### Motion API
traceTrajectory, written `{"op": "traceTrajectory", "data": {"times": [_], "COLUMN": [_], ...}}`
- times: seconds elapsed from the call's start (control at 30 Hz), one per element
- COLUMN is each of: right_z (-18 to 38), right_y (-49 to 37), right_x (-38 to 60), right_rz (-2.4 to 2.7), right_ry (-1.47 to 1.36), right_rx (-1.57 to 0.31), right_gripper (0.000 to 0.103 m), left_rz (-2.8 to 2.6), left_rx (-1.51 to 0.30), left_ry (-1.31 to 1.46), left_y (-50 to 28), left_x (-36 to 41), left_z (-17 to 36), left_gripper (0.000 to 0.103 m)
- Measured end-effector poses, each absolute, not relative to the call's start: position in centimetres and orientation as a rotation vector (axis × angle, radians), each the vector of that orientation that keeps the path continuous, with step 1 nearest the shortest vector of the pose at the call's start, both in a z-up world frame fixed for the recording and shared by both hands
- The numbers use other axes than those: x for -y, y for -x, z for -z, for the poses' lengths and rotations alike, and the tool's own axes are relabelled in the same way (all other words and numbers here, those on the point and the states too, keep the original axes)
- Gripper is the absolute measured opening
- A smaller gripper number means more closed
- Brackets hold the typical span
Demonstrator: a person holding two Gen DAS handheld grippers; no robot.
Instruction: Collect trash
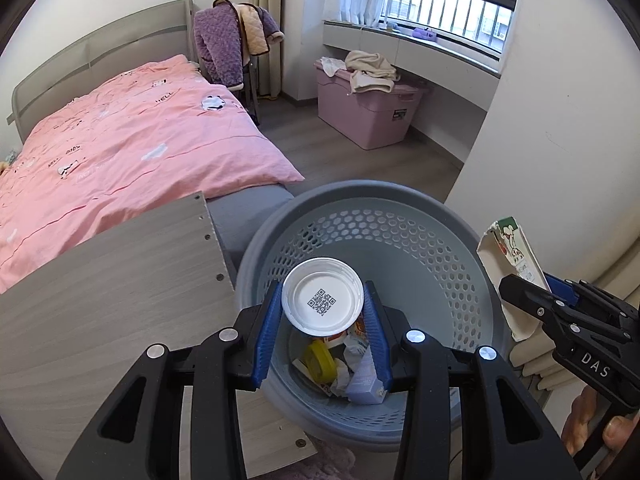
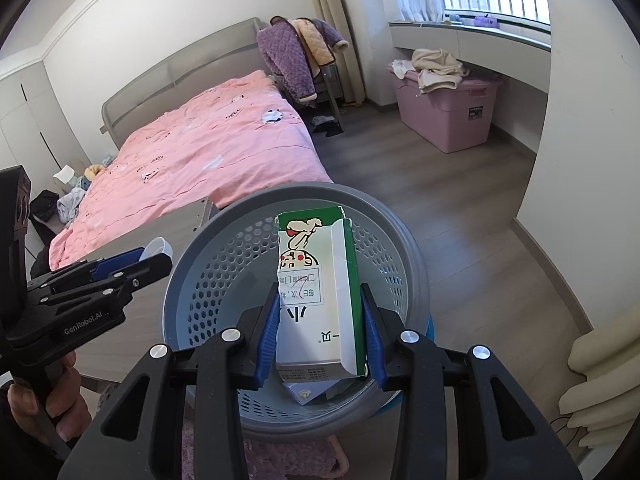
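My left gripper is shut on a white paper cup, its QR-coded bottom facing the camera, held over the grey perforated trash basket. Crumpled paper, a yellow lid and a small box lie at the basket's bottom. My right gripper is shut on a green-and-white cardboard box, open at the top, held over the same basket. The right gripper and box also show in the left wrist view, at the basket's right rim. The left gripper shows in the right wrist view, at the basket's left.
A bed with a pink duvet lies at the left. A grey wooden board stands beside the basket. A pink storage bin with clothes stands under the window. A white wall corner is at the right.
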State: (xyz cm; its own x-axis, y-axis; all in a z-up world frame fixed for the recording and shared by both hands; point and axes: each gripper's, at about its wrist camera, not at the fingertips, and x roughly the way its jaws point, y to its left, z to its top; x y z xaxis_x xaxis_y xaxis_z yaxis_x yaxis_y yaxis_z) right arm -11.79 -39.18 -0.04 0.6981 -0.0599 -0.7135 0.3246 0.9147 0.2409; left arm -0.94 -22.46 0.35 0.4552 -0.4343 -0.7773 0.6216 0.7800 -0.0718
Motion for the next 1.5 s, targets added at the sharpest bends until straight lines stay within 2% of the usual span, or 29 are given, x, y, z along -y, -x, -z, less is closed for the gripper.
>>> {"op": "traceTrajectory", "data": {"times": [0.73,1.23,1.33,1.4,1.5], "right_z": [2.4,2.3,2.0,1.9,1.6], "right_y": [10.1,9.9,9.9,10.1,10.2], "right_x": [38.8,38.7,38.8,38.6,38.6], "right_rz": [0.188,0.197,0.196,0.203,0.21], "right_ry": [-0.382,-0.39,-0.387,-0.379,-0.375], "right_rx": [-0.822,-0.81,-0.799,-0.787,-0.772], "right_gripper": [0.037,0.04,0.048,0.061,0.064], "left_rz": [0.667,0.674,0.672,0.667,0.657], "left_rx": [-0.918,-0.914,-0.912,-0.907,-0.895], "left_ry": [-0.283,-0.268,-0.26,-0.254,-0.253], "left_y": [0.5,0.2,0.1,0.1,0.3], "left_x": [24.1,24.7,24.4,24.2,24.1], "left_z": [2.4,2.3,2.1,1.9,1.7], "left_gripper": [0.039,0.039,0.041,0.055,0.06]}}
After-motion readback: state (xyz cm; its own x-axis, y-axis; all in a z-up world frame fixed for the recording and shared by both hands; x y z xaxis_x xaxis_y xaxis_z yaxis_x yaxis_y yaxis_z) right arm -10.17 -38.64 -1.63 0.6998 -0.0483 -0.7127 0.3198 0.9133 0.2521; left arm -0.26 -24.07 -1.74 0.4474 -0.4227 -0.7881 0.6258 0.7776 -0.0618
